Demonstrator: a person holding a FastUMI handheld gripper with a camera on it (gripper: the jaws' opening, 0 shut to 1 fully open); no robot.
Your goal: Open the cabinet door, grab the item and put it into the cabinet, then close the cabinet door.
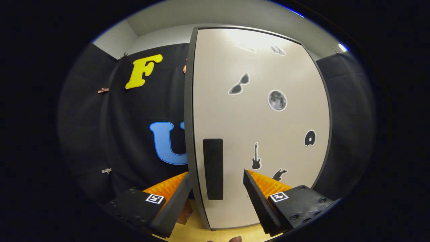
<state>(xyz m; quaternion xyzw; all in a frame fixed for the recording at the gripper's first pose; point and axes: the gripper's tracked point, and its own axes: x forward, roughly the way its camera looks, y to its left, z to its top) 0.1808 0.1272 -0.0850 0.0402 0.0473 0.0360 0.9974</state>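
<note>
A beige cabinet door (258, 127) with a dark frame stands straight ahead, covered with several small stickers. Its dark vertical handle (213, 168) sits near the door's left edge, low down. My gripper (217, 178) is open, and the handle lies between the two fingers, with the door's left edge just inside the left finger (176, 198). The right finger (258, 198) is in front of the door face. Neither finger presses on the handle. Low down behind the left finger, a small brown item (184, 213) peeks out on the wooden surface.
The cabinet stands on a light wooden surface (195, 232). Black cloth walls (100, 134) hang to the left and right of the cabinet. Something small and dark (235, 239) shows at the near edge of the surface.
</note>
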